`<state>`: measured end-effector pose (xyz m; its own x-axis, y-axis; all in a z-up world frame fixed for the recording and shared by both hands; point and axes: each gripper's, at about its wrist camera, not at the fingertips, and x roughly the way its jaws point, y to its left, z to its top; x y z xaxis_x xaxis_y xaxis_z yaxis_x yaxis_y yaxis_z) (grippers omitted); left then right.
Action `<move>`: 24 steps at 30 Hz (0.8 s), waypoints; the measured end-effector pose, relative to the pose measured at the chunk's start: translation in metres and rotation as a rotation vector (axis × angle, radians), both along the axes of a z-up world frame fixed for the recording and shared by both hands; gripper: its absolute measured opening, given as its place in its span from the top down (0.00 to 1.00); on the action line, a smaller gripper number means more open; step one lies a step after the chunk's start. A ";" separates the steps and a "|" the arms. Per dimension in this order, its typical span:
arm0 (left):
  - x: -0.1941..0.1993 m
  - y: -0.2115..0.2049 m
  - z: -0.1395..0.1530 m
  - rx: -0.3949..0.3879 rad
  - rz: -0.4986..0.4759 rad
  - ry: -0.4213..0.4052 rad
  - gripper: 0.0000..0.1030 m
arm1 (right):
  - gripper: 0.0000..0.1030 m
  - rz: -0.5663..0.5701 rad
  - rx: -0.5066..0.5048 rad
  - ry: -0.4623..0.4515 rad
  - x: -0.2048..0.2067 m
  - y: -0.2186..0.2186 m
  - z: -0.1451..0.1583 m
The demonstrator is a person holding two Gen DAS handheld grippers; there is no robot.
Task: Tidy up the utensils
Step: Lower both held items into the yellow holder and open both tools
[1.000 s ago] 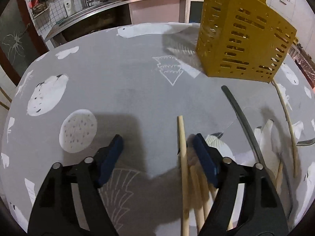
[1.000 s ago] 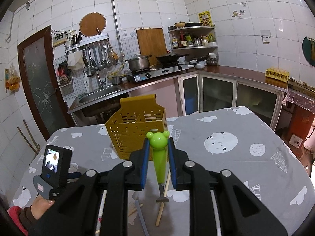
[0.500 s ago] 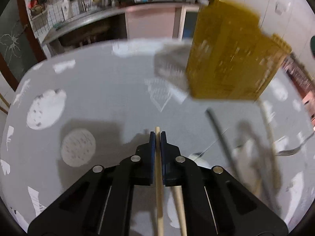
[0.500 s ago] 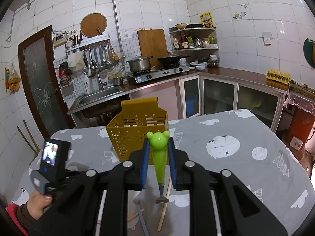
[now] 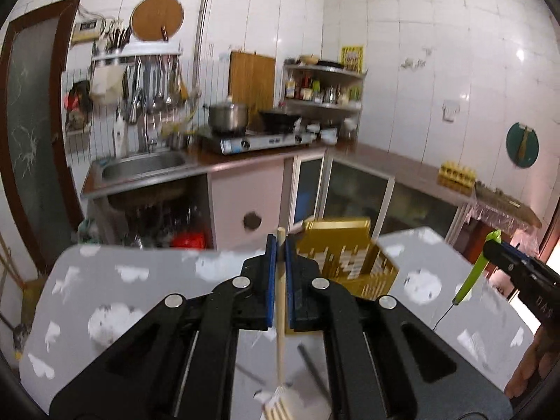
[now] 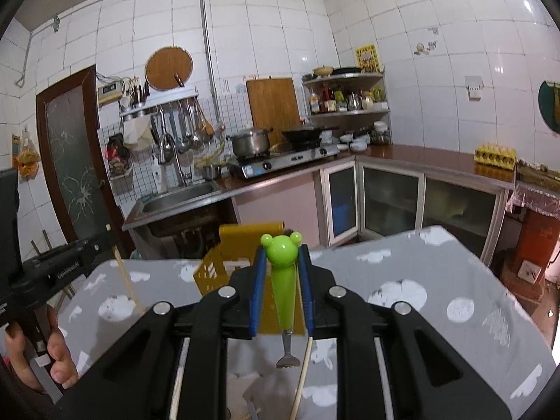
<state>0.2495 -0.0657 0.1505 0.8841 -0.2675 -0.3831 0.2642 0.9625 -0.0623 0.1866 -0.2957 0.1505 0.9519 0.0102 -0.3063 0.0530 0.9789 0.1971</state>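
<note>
White-tiled kitchen behind: sink, gas stove with a pot, corner shelf, wooden cutting board against the wall. Grey worktop (image 5: 147, 273) with white prints in the foreground, yellow slotted utensil basket (image 5: 344, 257) standing on it at the far side. Left tongs (image 5: 280, 245): blue pads pressed nearly together, pinching a wooden chopstick (image 5: 280, 318). Stick runs roughly vertical through the pads, tip poking out just above them at 12 o'clock, shaft hanging down toward 6 o'clock, clear of the worktop as far as the view shows. Basket sits just behind the tongs at about 2 o'clock. More wooden sticks (image 5: 276, 407) and a dark utensil (image 5: 313, 371) lie on the worktop below, blurred. Right tongs (image 6: 281, 260): narrowly spread, clamped on the green frog-head handle of a small fork (image 6: 284, 301). Frog head sticks up above the pads at 12 o'clock, metal tines hang down at 6 o'clock above the worktop. Basket directly behind the fork in the right wrist view. From the left wrist view the right tongs and green fork show at 3 o'clock; from the right wrist view the left tongs and its chopstick show at 9 o'clock, with the person's fingers (image 6: 61, 360) on the handle.
</note>
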 end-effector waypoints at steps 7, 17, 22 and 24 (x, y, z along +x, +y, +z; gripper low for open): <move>0.012 -0.017 0.043 -0.036 0.016 -0.088 0.96 | 0.82 0.002 -0.014 -0.070 0.024 -0.005 0.043; 0.028 -0.056 0.096 -0.069 -0.007 -0.243 0.97 | 0.82 -0.011 0.030 -0.122 0.084 -0.013 0.078; 0.059 -0.071 0.075 -0.043 -0.002 -0.233 0.97 | 0.82 0.005 0.055 -0.074 0.122 -0.014 0.060; 0.073 -0.073 0.060 -0.031 0.005 -0.215 0.96 | 0.82 0.012 0.056 -0.060 0.131 -0.013 0.050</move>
